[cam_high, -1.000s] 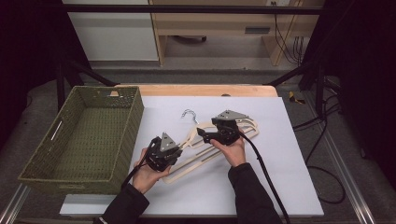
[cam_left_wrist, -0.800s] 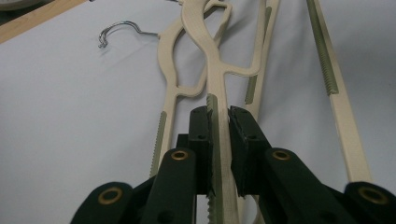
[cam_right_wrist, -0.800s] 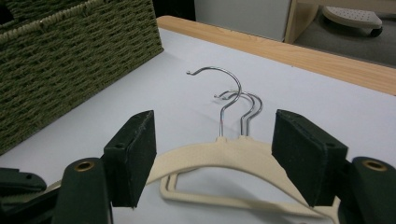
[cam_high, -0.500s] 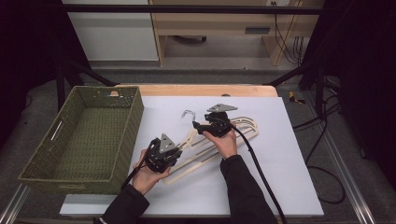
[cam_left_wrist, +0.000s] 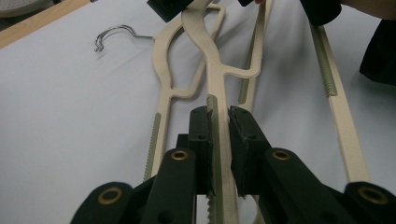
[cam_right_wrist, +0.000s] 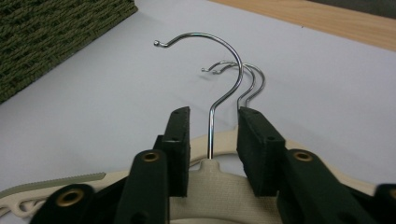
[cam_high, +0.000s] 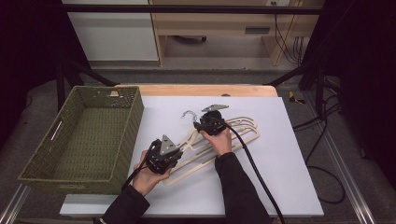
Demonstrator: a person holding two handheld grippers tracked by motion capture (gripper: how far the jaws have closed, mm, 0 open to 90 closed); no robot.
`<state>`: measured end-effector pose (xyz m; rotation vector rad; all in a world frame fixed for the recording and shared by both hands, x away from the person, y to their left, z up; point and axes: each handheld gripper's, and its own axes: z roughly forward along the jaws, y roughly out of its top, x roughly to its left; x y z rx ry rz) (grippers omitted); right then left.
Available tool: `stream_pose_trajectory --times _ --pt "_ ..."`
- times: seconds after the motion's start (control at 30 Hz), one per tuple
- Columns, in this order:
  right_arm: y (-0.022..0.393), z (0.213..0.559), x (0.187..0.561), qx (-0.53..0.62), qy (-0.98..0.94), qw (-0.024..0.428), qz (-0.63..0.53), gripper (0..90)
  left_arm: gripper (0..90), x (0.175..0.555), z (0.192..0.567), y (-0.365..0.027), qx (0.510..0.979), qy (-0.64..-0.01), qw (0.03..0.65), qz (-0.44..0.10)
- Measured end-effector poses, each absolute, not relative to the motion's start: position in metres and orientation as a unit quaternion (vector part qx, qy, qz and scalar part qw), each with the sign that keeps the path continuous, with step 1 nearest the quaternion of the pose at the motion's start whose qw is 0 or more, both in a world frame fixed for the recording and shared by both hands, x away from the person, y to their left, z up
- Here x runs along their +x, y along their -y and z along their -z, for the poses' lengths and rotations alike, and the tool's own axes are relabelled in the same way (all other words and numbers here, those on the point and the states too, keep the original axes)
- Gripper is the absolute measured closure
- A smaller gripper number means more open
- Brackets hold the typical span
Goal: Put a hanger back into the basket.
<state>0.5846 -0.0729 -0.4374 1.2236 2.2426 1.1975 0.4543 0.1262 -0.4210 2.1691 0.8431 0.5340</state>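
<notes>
Cream hangers [cam_high: 219,144] with chrome hooks [cam_right_wrist: 219,70], olive woven basket [cam_high: 84,135], white table sheet [cam_high: 280,154].

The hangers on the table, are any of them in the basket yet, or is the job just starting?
Just starting, it seems. The green basket holds nothing yet. Three cream hangers lie stacked on the white table. The left gripper is shut on the arm of the top hanger. The right gripper has just been closing around that hanger's neck at its hook, pads apparently not yet pressing. Lifting and moving is probably left.
</notes>
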Motion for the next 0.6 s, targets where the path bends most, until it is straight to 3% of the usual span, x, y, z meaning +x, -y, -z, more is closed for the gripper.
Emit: stream_pose_trajectory --times 0.33,0.6 --pt "0.0724 0.4379 0.5885 0.437 -0.79 0.132 -0.409 83.2 79.1 0.4508 0.4215 -0.1236 0.847 -0.32 0.369 -0.211" --pt "0.077 0.4309 0.5861 0.449 -0.78 0.12 -0.418 88.1 79.2 0.4493 0.4248 -0.1236 0.853 -0.313 0.36 -0.212"
